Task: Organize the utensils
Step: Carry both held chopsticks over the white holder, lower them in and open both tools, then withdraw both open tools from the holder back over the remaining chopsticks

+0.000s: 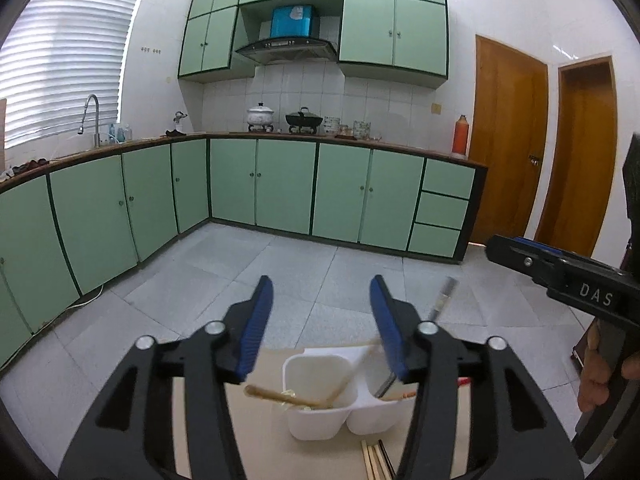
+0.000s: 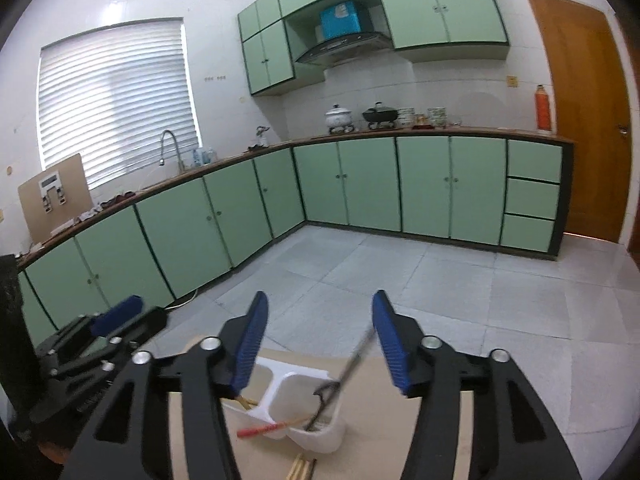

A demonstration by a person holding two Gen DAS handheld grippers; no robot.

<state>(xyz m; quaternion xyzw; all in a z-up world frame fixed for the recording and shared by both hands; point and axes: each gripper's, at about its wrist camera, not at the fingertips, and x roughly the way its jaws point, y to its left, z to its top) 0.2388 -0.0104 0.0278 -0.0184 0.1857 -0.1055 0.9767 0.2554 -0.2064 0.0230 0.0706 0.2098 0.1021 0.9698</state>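
Observation:
A white two-compartment holder (image 1: pixel 320 412) stands on a tan tabletop (image 1: pixel 264 432), below both grippers; it also shows in the right wrist view (image 2: pixel 320 436). Wooden chopsticks (image 1: pixel 280 397) lean in its left compartment. A metal utensil with a long handle (image 2: pixel 352 364) and a red-tipped chopstick (image 2: pixel 264 429) lean in the right compartment. My left gripper (image 1: pixel 320 308) is open and empty above the holder. My right gripper (image 2: pixel 320 320) is open and empty, also above it. More chopsticks (image 1: pixel 374 460) lie on the table in front of the holder.
The table's far edge (image 1: pixel 280 350) drops to a grey tiled floor (image 1: pixel 304 264). Green kitchen cabinets (image 1: pixel 280 184) line the far walls, with wooden doors (image 1: pixel 508 140) at right. The right gripper's body (image 1: pixel 568 276) is at my left camera's right edge.

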